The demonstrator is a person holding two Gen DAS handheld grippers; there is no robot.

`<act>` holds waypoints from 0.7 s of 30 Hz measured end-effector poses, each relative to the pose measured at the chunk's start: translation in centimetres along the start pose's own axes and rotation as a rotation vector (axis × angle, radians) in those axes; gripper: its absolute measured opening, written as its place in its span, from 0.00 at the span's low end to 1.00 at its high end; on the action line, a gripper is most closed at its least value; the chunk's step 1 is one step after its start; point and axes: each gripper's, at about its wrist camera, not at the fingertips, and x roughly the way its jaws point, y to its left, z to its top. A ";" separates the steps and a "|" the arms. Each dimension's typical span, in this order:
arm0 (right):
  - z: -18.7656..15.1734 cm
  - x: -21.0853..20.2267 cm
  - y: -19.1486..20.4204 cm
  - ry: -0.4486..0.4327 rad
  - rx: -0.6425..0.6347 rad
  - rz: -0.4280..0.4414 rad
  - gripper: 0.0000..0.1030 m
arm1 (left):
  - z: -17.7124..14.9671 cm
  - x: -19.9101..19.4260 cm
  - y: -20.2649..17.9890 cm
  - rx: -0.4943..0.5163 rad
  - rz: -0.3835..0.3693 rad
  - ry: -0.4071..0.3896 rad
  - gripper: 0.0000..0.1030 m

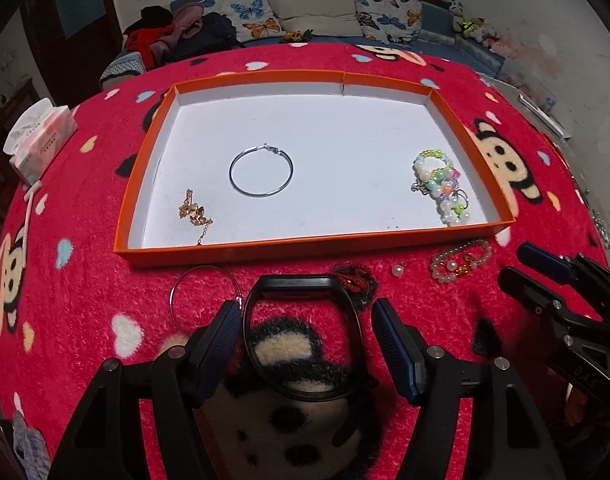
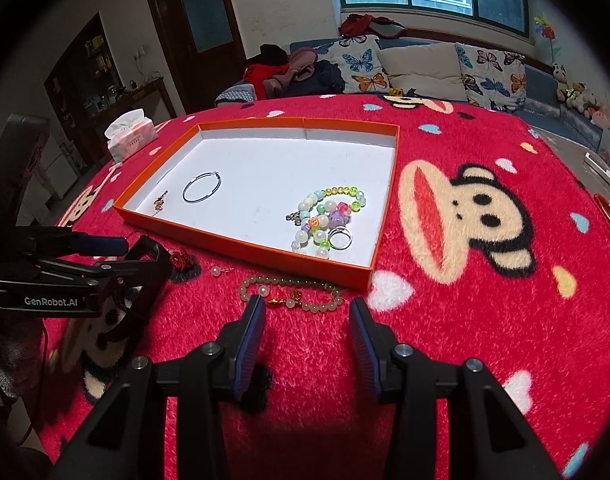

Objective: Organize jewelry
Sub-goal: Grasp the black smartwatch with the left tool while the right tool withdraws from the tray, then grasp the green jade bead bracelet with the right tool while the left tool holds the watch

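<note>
Two hand-held grippers over a red plush-covered bench (image 2: 485, 320); orange tray (image 1: 305, 249) at 12 o'clock from both, holding a silver hoop (image 1: 261, 171), a gold chain (image 1: 195, 212) and a coloured bead bracelet (image 1: 439, 184) with a ring (image 2: 340, 238).

Left hand-held gripper (image 1: 305, 320): fingers spread wide, nothing pinched; a black bangle (image 1: 303, 336) lies on the cloth between them, its long axis running 6 to 12 o'clock, its flat end toward the tray; whether the left finger touches its edge cannot be told; a second hoop (image 1: 205, 296) lies at 10 o'clock, just beside the left fingertip; a red charm (image 1: 355, 280) at 1 o'clock.

Right hand-held gripper (image 2: 307, 308): fingers spread, empty; a pale bead bracelet (image 2: 291, 294) lies at 12 o'clock just beyond the tips, long axis 9 to 3 o'clock, just short of the tray wall; a pearl stud (image 2: 216, 271) at 10 o'clock.

Judgement: the left gripper is nearer the bangle and already straddles it, so closing across its short axis seems the likely step; both grippers sit low and tilted forward toward the tray; several pieces remain outside it.
</note>
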 end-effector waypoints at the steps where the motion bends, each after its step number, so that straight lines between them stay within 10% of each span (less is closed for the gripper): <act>1: 0.0 0.0 0.0 0.002 0.000 0.004 0.46 | 0.0 0.1 0.1 -0.004 0.002 0.002 0.70; 21: 0.2 1.3 -0.1 0.056 -0.007 -0.005 0.46 | -0.7 0.3 0.3 0.006 0.003 -0.043 0.60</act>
